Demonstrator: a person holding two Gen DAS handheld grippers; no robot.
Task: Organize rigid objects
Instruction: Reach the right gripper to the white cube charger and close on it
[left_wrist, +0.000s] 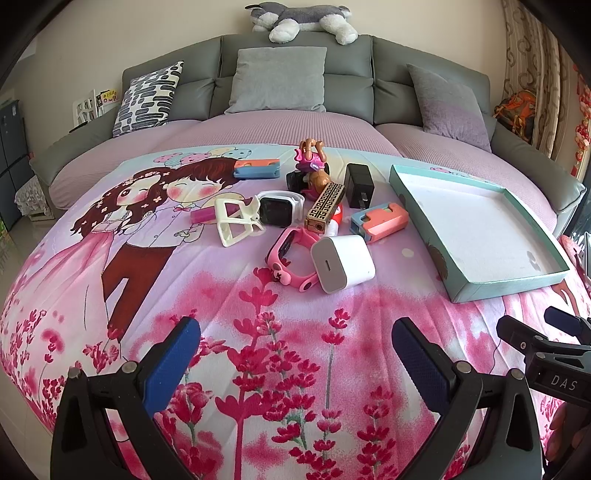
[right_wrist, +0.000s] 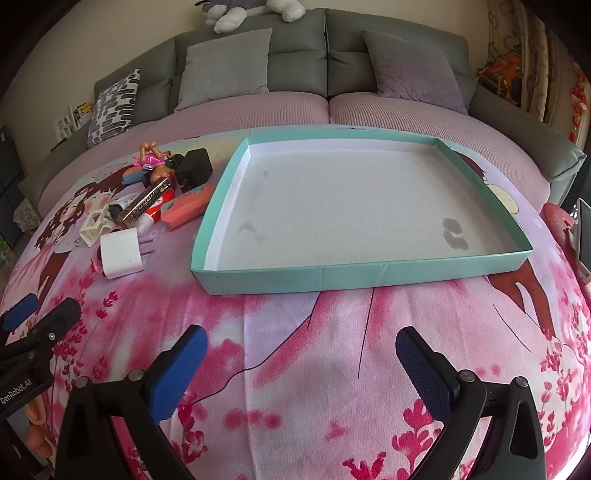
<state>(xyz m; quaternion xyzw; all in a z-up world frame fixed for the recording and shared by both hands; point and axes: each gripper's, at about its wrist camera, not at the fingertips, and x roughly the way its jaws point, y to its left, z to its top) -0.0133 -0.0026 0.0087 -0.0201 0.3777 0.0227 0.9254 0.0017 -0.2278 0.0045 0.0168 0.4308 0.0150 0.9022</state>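
Teal card forms the walls of a shallow tray (right_wrist: 369, 278), whose white floor is seen bare apart from a few faint grey stains; nothing is held in it. The tray is laid on a pink floral blanket (right_wrist: 314, 350) spread in front of a grey sofa (left_wrist: 295, 74).

Just beside the tray's left wall, a cluster of small rigid things is gathered on the blanket. Nearest the cameras a white charger (left_wrist: 343, 264) is set, touching a pink watch (left_wrist: 290, 258). Behind these a gold patterned bar (left_wrist: 325, 206), a white watch (left_wrist: 277, 206), a white clip (left_wrist: 236, 221), a black adapter (left_wrist: 359, 184) and a pink toy figure (left_wrist: 310, 162) are crowded together. Two blue-and-coral cases are seen: one (left_wrist: 378, 221) near the tray, the other (left_wrist: 256, 168) at the far side of the pile.

The left gripper (left_wrist: 295, 354) is held with its jaws spread wide above the blanket, nothing between its blue pads. The right gripper (right_wrist: 301, 365) is likewise spread wide and empty, short of the tray's near wall.
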